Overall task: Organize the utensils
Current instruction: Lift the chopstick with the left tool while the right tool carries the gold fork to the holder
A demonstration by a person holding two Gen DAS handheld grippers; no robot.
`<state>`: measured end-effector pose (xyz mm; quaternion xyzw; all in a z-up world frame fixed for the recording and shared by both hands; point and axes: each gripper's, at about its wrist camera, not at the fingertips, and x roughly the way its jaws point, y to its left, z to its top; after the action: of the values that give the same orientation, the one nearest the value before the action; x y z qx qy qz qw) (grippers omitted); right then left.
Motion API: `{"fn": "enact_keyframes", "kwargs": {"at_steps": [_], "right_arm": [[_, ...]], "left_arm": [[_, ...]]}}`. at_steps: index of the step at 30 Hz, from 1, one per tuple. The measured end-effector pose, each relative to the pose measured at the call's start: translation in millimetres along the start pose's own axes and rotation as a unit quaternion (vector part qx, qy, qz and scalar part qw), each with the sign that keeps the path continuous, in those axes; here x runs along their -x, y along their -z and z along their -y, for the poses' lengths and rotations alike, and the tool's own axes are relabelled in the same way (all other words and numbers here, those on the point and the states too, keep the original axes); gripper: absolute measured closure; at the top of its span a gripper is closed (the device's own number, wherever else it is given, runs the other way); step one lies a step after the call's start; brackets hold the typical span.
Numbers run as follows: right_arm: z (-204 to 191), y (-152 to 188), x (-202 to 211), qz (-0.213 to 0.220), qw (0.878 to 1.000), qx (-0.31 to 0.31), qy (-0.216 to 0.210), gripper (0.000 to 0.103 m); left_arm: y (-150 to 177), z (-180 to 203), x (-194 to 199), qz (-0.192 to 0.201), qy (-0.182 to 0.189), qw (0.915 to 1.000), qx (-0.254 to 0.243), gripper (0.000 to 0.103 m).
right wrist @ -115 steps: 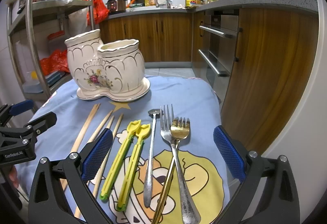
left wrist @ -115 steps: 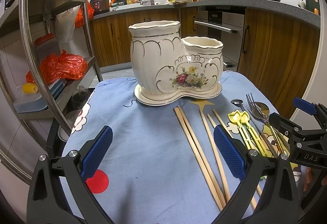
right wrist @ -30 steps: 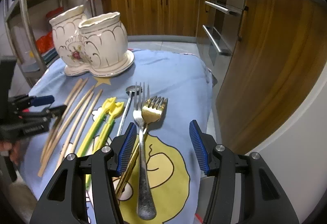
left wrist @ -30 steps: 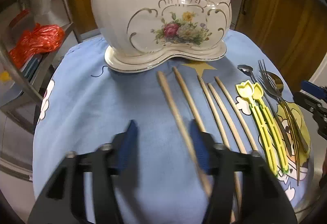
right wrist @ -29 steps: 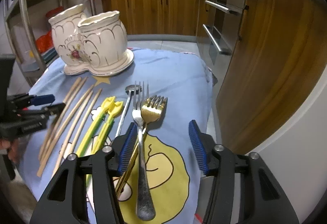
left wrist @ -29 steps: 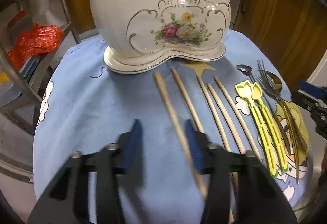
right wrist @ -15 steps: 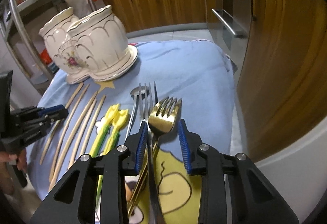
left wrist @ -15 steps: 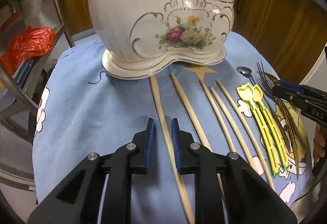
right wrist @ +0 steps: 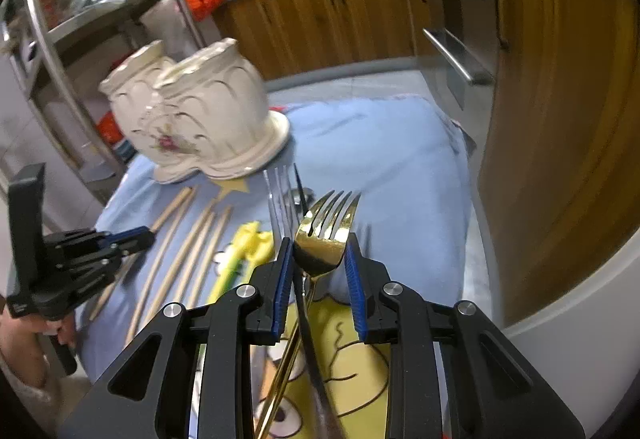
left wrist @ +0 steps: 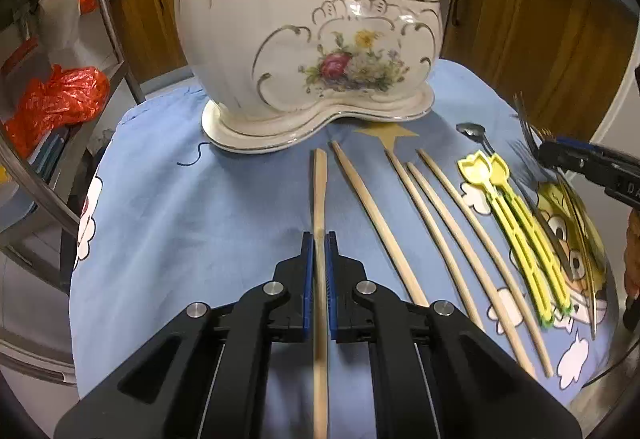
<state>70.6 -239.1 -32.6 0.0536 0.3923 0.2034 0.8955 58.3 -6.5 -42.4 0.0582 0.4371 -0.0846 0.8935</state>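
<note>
My left gripper (left wrist: 319, 245) is shut on the leftmost wooden chopstick (left wrist: 319, 195), which points at the white floral ceramic holder (left wrist: 304, 39). Three more chopsticks (left wrist: 436, 235) lie to its right on the blue cloth. My right gripper (right wrist: 318, 253) is shut on a gold fork (right wrist: 326, 229) and a silver fork (right wrist: 282, 191), lifted off the cloth. The holder shows in the right wrist view (right wrist: 200, 111) ahead to the left. A pair of yellow tulip-topped utensils (left wrist: 512, 215) and a small spoon (left wrist: 474, 133) lie by the forks.
A blue cartoon cloth (left wrist: 192, 199) covers the small round table. A steel shelf rack (left wrist: 100, 7) with red bags stands to the left. Wooden cabinets (right wrist: 560, 79) and an oven handle (right wrist: 452, 55) stand to the right and behind.
Both grippers have closed from wide open: the left onto the leftmost chopstick, the right onto the two forks, whose heads have lifted. Both moved forward towards the holder.
</note>
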Motion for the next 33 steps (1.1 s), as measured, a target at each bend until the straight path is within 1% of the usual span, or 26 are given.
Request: {"fn": "enact_keyframes", "kwargs": {"at_steps": [2,5,8,9,11,12,14,17,18,19,20,21,22,23,29,33], "right_arm": [[-2,1,0,0.0,1.0,0.005,0.003,0.076],[-5,0,4,0.014,1.0,0.011,0.005,0.076],[2,-1,-6,0.009,1.0,0.0,0.015,0.076],[5,-3,-11,-0.001,1.0,-0.012,0.012,0.076],[11,-4,-11,0.004,1.0,-0.031,0.003,0.076],[13,-5,-11,0.006,0.999,-0.037,0.006,0.076],[16,-6,-10,0.007,0.999,-0.041,0.005,0.076],[17,-7,-6,0.021,0.999,-0.045,-0.01,0.076],[19,-8,-2,0.032,0.997,-0.055,-0.034,0.077],[23,-9,-1,0.035,0.996,-0.068,-0.051,0.079],[26,-10,1,0.038,0.994,-0.08,-0.061,0.082],[27,-10,3,0.044,0.994,-0.081,-0.063,0.099],[25,-11,8,0.056,0.995,-0.068,-0.042,0.099],[22,-11,11,0.064,0.996,-0.057,-0.035,0.099],[16,-11,16,0.071,0.996,-0.045,-0.042,0.099],[8,-16,26,0.105,0.993,-0.031,-0.041,0.099]], "left_arm": [[1,1,1,0.001,0.0,1.0,-0.001,0.097],[2,1,3,0.003,0.003,1.0,-0.003,0.098],[2,1,3,0.003,0.003,1.0,-0.003,0.098],[2,1,2,0.004,0.003,1.0,-0.002,0.098],[1,2,2,0.004,0.0,1.0,-0.004,0.098],[1,3,1,0.005,-0.001,1.0,-0.005,0.097],[1,3,0,0.005,-0.001,1.0,-0.006,0.097],[1,2,0,0.005,-0.001,1.0,-0.005,0.097],[1,2,0,0.005,0.0,1.0,-0.005,0.097],[3,3,0,0.005,0.001,1.0,-0.005,0.097],[3,3,0,0.005,0.001,1.0,-0.005,0.097],[3,3,1,0.005,0.002,1.0,-0.005,0.098],[3,3,1,0.005,0.001,1.0,-0.005,0.097],[3,3,1,0.005,0.001,1.0,-0.005,0.097],[3,5,1,0.005,-0.002,0.9999,-0.015,0.098],[3,3,3,0.007,0.003,0.9999,-0.012,0.098]]}}
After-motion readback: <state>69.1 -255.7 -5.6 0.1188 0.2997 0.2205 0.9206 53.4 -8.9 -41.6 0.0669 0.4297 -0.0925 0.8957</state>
